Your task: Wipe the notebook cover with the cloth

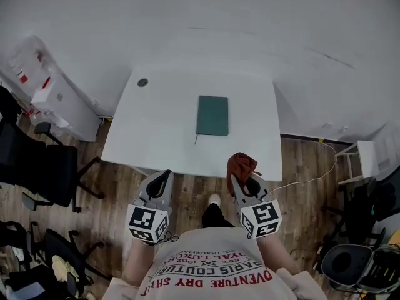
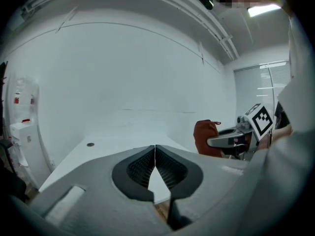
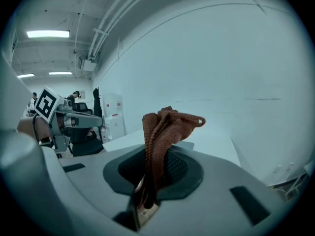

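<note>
Black office chairs (image 1: 47,167) stood on the wooden floor (image 1: 119,192) at far left, beside the white rectangular bench (image 1: 162,139). A small dark round item (image 1: 142,82) sat near the bench's far left corner. It was possibly a cap, but too small to tell.

The left tongs (image 1: 164,175) hung over the floor just short of the bench's near edge. In the left gripper view the left tongs (image 2: 155,152) were closed tip to tip with nothing between them.

The dark green rectangular notebook (image 1: 212,115) lay flat and closed around mid-bench, well apart from both tongs.

The right tongs (image 1: 240,181) were at the bench's near edge, right of the notebook. They were clamped on the rust-brown knitted cloth (image 1: 241,165). In the right gripper view the cloth (image 3: 165,124) was bunched and stuck up out of the pinched tongs, a small loop at its top right. The left gripper view showed the same cloth (image 2: 204,136) hanging off the tips.

A white cable (image 1: 306,180) trailed over the floor at right, near a white stool (image 1: 364,158).
</note>
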`<action>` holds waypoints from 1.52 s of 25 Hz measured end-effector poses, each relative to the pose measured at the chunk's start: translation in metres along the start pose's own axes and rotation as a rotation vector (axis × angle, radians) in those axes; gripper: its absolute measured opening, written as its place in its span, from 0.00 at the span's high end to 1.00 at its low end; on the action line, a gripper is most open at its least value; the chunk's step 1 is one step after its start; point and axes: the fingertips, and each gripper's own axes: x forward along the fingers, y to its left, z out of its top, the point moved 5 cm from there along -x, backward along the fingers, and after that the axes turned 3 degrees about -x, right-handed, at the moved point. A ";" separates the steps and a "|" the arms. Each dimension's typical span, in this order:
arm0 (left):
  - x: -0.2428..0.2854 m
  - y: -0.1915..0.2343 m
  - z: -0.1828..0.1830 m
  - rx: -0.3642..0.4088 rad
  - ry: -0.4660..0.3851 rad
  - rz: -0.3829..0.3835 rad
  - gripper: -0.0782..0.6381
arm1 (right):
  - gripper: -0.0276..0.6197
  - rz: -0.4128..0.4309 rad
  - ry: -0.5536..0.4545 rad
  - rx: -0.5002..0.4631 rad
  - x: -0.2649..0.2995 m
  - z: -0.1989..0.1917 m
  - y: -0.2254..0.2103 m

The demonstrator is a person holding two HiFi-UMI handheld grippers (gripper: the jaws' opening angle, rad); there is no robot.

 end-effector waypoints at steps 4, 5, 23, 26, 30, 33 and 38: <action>0.068 0.007 0.026 -0.010 -0.006 -0.006 0.87 | 0.85 0.039 -0.011 0.040 0.049 0.021 -0.059; 0.084 0.010 0.031 -0.004 -0.006 0.005 0.88 | 0.85 0.048 -0.014 0.036 0.061 0.025 -0.072; 0.247 0.079 -0.029 -0.058 0.173 -0.045 0.87 | 0.85 0.034 0.181 0.096 0.214 -0.011 -0.152; 0.269 0.087 -0.053 -0.074 0.228 -0.121 0.87 | 0.85 0.031 0.227 0.115 0.234 -0.021 -0.150; 0.293 0.095 -0.083 -0.070 0.299 -0.171 0.88 | 0.85 0.019 0.272 0.125 0.255 -0.033 -0.146; 0.310 0.100 -0.109 -0.066 0.368 -0.185 0.88 | 0.85 0.010 0.293 0.138 0.270 -0.042 -0.142; 0.328 0.098 -0.130 -0.104 0.472 -0.234 0.88 | 0.85 0.011 0.348 0.143 0.284 -0.058 -0.135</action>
